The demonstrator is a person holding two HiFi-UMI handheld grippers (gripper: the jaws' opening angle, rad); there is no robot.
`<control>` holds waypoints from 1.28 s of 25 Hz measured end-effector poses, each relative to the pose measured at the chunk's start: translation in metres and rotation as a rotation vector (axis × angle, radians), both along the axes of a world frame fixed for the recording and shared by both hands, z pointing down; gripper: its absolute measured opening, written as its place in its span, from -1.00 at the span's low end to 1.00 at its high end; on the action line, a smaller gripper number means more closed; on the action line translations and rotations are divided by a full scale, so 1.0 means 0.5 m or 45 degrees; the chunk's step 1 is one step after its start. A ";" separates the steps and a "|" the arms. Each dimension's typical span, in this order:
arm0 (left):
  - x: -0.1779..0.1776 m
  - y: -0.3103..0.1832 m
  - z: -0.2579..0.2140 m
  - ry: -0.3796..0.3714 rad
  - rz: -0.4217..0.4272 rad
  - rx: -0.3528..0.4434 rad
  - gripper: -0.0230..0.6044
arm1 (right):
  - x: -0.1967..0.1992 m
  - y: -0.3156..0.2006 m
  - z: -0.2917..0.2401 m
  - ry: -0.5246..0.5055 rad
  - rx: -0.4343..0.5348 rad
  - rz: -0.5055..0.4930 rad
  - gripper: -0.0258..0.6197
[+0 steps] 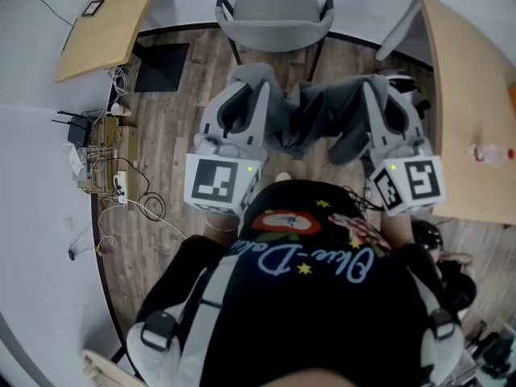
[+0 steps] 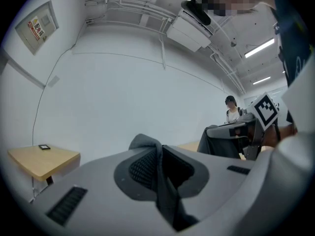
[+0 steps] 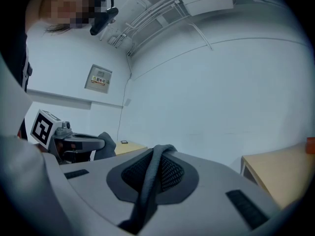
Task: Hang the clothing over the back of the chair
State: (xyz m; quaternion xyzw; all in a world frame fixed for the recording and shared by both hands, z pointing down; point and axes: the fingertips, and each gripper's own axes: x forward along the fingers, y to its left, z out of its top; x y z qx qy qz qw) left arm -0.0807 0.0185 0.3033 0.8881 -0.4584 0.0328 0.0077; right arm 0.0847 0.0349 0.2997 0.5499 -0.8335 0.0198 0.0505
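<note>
A dark grey garment (image 1: pixel 310 115) hangs stretched between my two grippers, in front of the person's chest. My left gripper (image 1: pixel 256 83) is shut on one edge of it; a fold of the cloth (image 2: pixel 156 173) sticks up between its pads. My right gripper (image 1: pixel 372 87) is shut on the other edge, where a rolled strip of the fabric (image 3: pixel 150 181) is pinched. Both grippers point level. The grey chair (image 1: pixel 274 18) stands just beyond the garment, its curved back nearest to me. The garment hangs short of the chair, not touching it.
A wooden table (image 1: pixel 113 22) stands at the far left and another wooden table (image 1: pixel 472 111) at the right. Cables, a router and a power strip (image 1: pixel 101 164) lie on the floor at the left. A black mat (image 1: pixel 161 67) lies beside the chair. Another person (image 2: pixel 231 109) sits far off.
</note>
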 end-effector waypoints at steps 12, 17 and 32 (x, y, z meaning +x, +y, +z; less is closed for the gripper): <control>-0.013 -0.009 0.022 -0.009 -0.017 -0.029 -0.81 | 0.008 -0.014 0.014 0.003 -0.020 0.021 -0.88; -0.015 -0.018 0.026 -0.031 -0.043 -0.030 -0.81 | 0.011 -0.033 0.015 -0.018 -0.014 -0.001 -0.88; -0.031 -0.056 0.020 -0.050 -0.106 -0.016 -0.82 | -0.017 -0.086 0.015 -0.031 -0.015 -0.072 -0.88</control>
